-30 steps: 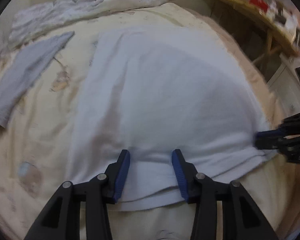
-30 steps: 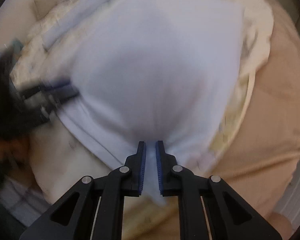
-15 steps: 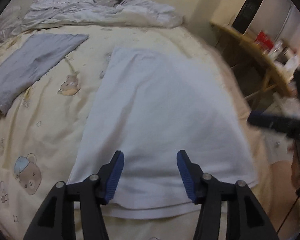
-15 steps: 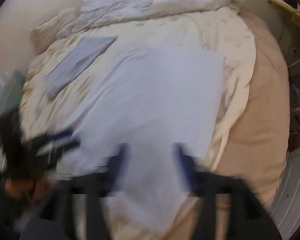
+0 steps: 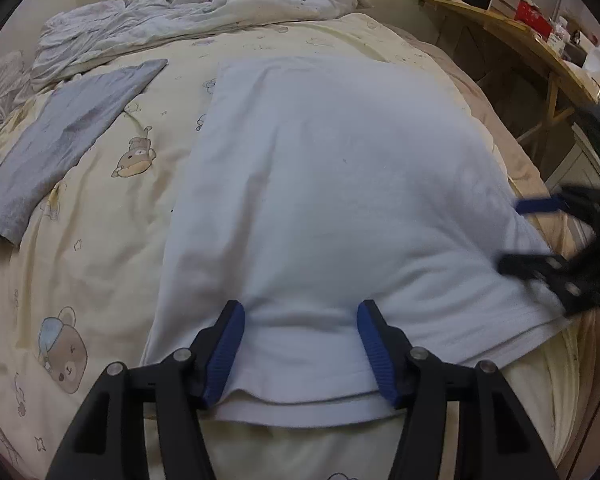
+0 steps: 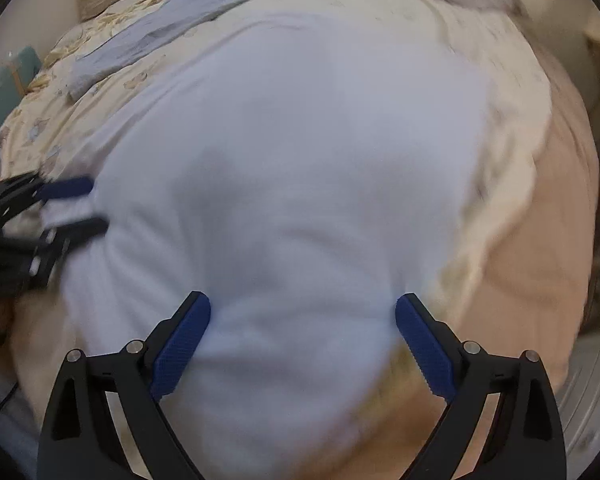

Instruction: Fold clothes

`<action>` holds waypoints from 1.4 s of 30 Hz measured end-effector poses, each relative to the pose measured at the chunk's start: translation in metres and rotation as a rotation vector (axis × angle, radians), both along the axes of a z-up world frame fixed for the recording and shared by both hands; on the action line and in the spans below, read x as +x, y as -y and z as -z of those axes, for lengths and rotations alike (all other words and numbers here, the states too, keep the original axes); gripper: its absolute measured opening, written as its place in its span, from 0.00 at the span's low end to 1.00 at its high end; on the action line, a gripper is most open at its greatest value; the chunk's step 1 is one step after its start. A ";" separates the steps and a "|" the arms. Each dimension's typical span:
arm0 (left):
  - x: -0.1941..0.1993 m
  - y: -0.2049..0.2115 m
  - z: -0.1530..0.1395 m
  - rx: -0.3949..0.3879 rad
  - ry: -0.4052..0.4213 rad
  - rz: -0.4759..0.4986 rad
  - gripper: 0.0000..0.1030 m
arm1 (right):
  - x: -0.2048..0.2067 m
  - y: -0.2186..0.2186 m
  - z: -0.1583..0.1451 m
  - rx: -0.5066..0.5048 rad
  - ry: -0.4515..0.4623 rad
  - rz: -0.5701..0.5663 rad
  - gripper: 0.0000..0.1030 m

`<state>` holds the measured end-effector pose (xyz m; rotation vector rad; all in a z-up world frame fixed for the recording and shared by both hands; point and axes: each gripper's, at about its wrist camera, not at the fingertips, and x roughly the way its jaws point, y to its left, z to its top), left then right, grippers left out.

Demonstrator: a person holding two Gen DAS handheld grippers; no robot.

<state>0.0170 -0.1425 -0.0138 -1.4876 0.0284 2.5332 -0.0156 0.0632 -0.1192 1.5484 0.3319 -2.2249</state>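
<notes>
White garment (image 5: 340, 184) flat on bed (image 5: 100, 264) | no writing legible

Your right gripper (image 6: 302, 344) hangs with its blue-padded jaws spread wide over the near edge of the white folded cotton garment (image 6: 292, 168), gripping nothing. That garment lies on the cream cartoon-print bedspread (image 6: 512, 128); a grey folded cloth (image 6: 152, 36) sits towards the far left corner.
</notes>
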 end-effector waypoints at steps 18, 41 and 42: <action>-0.001 0.022 -0.002 0.223 0.048 0.013 0.55 | -0.005 0.051 -0.007 -0.009 -0.053 -0.102 0.93; -0.085 0.028 -0.020 0.435 -0.001 0.128 0.56 | -0.023 0.000 0.009 -0.222 -0.090 -0.005 0.93; -0.095 0.028 -0.008 0.379 0.034 0.125 0.56 | -0.022 0.004 0.018 -0.199 -0.081 -0.015 0.93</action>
